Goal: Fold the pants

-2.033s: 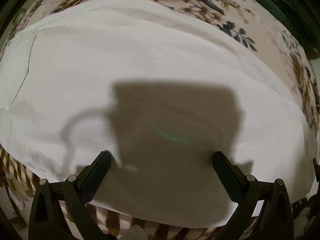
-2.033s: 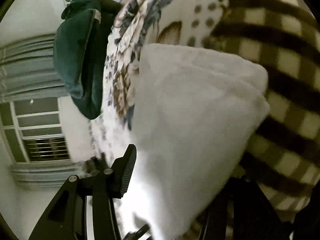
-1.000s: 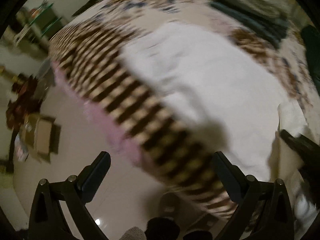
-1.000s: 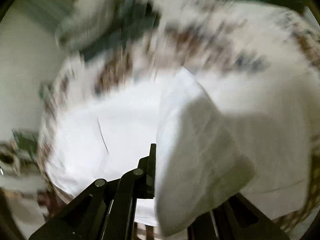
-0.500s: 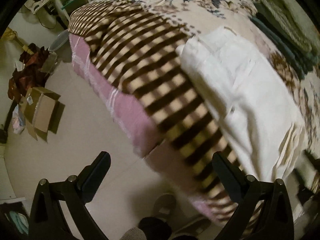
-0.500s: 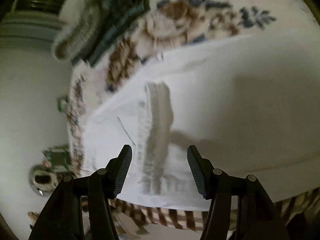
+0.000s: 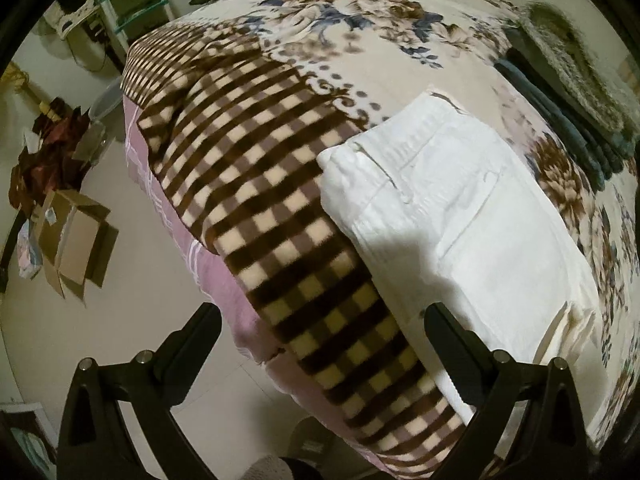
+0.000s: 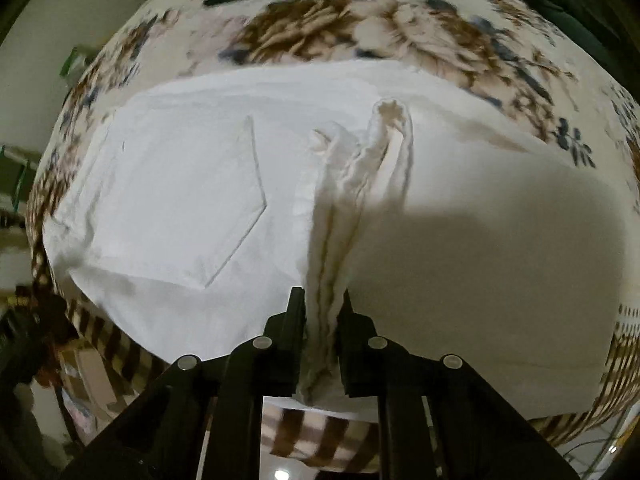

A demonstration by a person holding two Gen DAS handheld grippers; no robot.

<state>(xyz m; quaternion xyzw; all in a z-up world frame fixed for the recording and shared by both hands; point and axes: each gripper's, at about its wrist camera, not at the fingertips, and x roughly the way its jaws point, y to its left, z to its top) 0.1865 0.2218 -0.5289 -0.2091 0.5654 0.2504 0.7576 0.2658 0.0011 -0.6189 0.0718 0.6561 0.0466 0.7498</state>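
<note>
Closing on a bunched ridge of cloth at six o'clock in its own view, the right gripper (image 8: 320, 312) has the gathered edge of the white cotton pants (image 8: 460, 240) between its narrow jaws, pads pressing the folds; the fabric looks soft, light and limp, so I judge it will sag unless taken by doubled hems or the waistband; the left gripper (image 7: 320, 330) hangs wide and empty over the checked brown-and-cream blanket (image 7: 256, 184); the pants lie flat on the floral bedspread (image 7: 360, 20), long axis running roughly five to eleven o'clock in the left view, waistband far.
</note>
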